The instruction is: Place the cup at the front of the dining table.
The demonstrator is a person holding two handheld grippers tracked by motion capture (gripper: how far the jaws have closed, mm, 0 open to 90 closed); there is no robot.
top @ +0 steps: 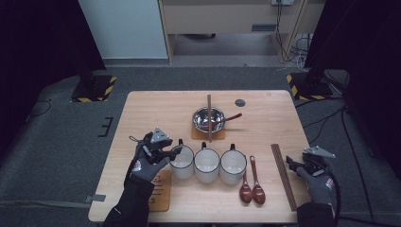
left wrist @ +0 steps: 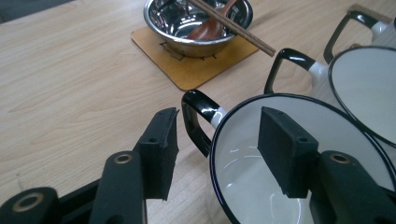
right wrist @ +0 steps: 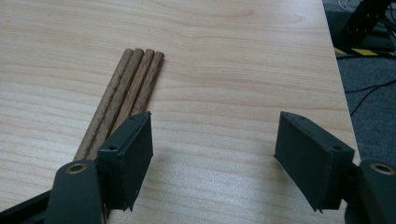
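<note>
Three white mugs stand in a row near the front of the table, and the leftmost mug [top: 182, 162] is the one I am working on — it sits at the left end of that row, its black handle turned away from me toward the bowl. My left claw [left wrist: 219, 140] straddles its rim: one pad hangs inside the cup over the white enamel, the other outside, just beside the handle [left wrist: 198, 119]. I judge that this is the sensible hold for an enamel cup, since the thin wall gives the pads something to pinch. The jaws stand about half open with the rim between them, and I cannot see either pad pressing on it yet, so I count the mug as not gripped.

Next to it stand the middle mug [top: 206, 164] and the right mug [top: 233, 165], then two brown spoons [top: 251, 185] lying side by side. Farther back, a steel bowl [top: 208, 118] sits on a wooden coaster [left wrist: 205, 65], with a spoon in it and chopsticks [left wrist: 233, 25] laid across its rim.

My right claw [right wrist: 212, 154] hovers over bare table near the right edge — jaws wide apart, nothing between them, one pad just beside a bundle of chopsticks [right wrist: 123, 100] lying flat.
</note>
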